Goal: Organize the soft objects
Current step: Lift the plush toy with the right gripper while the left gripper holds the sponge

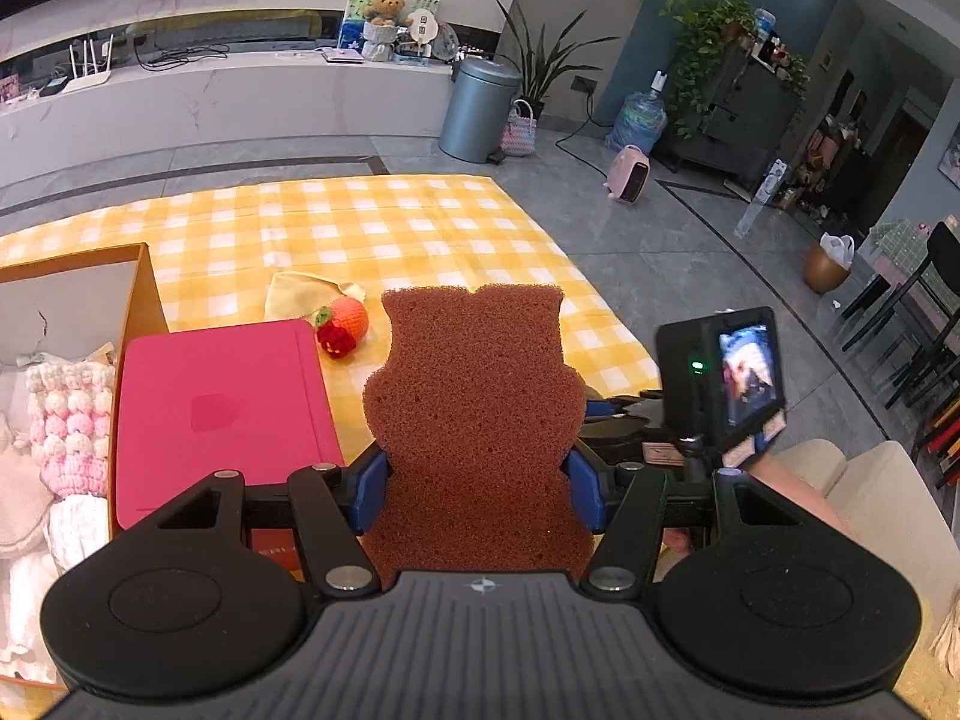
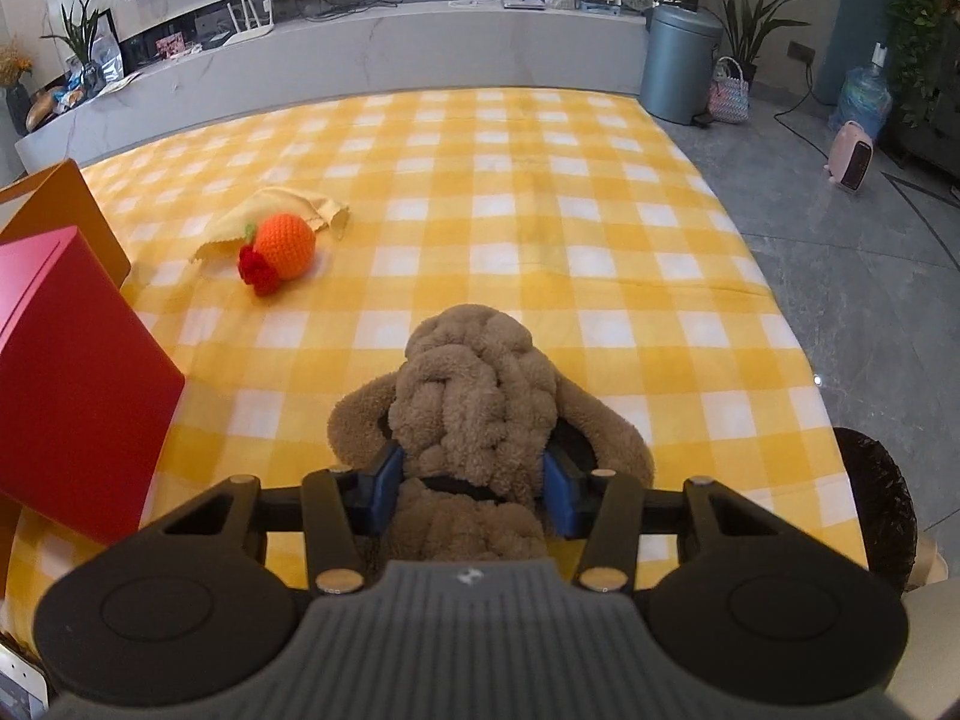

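Yellow-and-white checked cloth [image 2: 540,192] covers the table in a living room. Raised above it, the left gripper [image 1: 477,483] clamps a brown bear-shaped sponge [image 1: 474,396] between its blue pads. The right gripper [image 2: 474,486] squeezes a tan knotted plush [image 2: 474,396] (its loops rest on the cloth). Farther back, a crocheted orange [image 2: 285,246] lies on a pale yellow rag [image 2: 270,207], near the red box [image 2: 72,372].

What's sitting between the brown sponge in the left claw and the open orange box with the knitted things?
The pink lid lies flat between them, right beside the orange box. The brown sponge, gripped in the left claw, has to pass over it. Nothing else visible blocks the way.
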Demonstrator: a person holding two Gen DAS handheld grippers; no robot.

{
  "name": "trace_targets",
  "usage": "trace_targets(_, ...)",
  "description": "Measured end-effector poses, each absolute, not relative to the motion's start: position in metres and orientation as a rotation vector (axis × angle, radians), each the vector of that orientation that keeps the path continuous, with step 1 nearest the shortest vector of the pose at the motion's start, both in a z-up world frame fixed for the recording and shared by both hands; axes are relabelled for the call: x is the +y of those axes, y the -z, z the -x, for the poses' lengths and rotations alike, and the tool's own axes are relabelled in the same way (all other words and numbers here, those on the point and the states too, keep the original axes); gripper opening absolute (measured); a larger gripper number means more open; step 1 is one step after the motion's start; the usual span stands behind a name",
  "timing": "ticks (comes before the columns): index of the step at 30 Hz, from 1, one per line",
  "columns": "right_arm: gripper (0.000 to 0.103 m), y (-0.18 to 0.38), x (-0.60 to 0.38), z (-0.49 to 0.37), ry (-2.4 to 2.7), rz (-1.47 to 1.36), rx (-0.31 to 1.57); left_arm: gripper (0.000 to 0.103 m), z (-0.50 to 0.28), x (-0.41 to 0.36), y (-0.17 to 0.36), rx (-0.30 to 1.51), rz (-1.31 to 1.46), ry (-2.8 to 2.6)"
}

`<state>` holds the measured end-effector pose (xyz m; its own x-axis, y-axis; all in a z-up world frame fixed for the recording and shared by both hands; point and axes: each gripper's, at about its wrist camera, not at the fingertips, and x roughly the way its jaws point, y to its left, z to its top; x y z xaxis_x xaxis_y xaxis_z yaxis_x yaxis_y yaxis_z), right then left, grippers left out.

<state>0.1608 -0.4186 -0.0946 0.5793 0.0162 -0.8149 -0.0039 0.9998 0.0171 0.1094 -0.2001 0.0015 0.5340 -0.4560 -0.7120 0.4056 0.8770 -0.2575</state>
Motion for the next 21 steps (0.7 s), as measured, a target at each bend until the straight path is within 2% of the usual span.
trace_targets(21,0.047,0.058,-0.439,-0.14,-0.038,-0.145,0.814,0.069,-0.089,-0.21,-0.019,0.814,0.001,0.446)
